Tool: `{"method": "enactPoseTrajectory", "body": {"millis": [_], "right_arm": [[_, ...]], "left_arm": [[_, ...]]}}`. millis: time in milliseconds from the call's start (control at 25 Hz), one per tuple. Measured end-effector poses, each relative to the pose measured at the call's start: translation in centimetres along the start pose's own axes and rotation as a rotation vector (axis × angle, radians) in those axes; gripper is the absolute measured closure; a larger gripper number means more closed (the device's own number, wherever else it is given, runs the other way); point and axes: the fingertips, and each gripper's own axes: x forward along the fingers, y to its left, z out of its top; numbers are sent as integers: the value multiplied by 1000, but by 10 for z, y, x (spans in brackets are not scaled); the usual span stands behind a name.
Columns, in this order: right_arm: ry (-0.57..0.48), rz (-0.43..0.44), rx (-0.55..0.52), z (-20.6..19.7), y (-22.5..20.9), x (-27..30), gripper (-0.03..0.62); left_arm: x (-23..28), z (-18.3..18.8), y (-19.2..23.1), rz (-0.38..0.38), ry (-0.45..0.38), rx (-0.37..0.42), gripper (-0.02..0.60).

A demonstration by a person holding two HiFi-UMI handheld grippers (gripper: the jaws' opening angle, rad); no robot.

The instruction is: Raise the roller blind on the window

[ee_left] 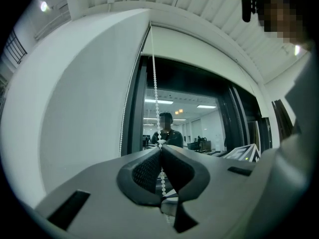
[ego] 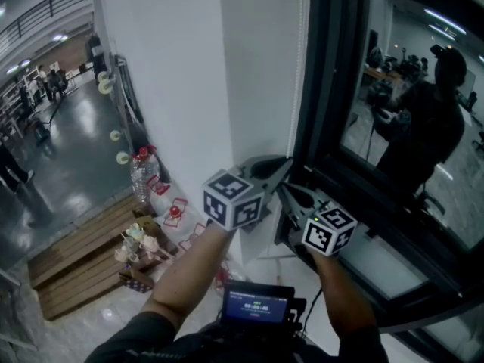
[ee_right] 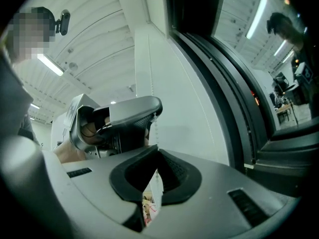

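Plastic beads, small, round and white, make up the bead chain (ee_left: 155,83) that hangs straight down the left edge of the window (ego: 401,119), just beside the smooth white wall (ego: 166,66). Your left claw (ee_left: 160,147) is clenched on that chain. Its two dark pads (ee_left: 144,173), textured with a fine cross-hatch, meet at the tips with the beads pinched between them, and the chain runs on down through the gap behind. Your right claw (ee_right: 157,148) is clenched too, just below the left one, and the same chain drops from the left claw's tip to the point where the right pads meet. Both claws have matte grey moulded shells with rounded, scooped hollows around the pads. Each carries a marker cube (ego: 233,199) faced with black-and-white squares. The roller blind (ee_left: 199,51) sits high at the top of the window as a plain white band. Below it the glass is dark and glossy in a black frame, with a figure and a lit room showing in it. On the floor to the left are a slatted wooden pallet (ego: 83,259) and a clear plastic bottle (ego: 142,174) with a red cap.
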Motion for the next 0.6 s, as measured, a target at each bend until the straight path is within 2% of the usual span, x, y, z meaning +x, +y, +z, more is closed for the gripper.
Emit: {"method": "enactPoseTrajectory", "body": {"millis": [440,520,600], "right_arm": [[90,-1,31,-40,0,-4,592],[115,6,8,-44,4,-7,592],[147,2,-59,-42,8,-10,589]], "left_arm": [[-11,-41,-5,29,35,-13,578],[-12,-45,-6,29,38,-13,578],[-13,-41,-6,30,29,1,578]]}}
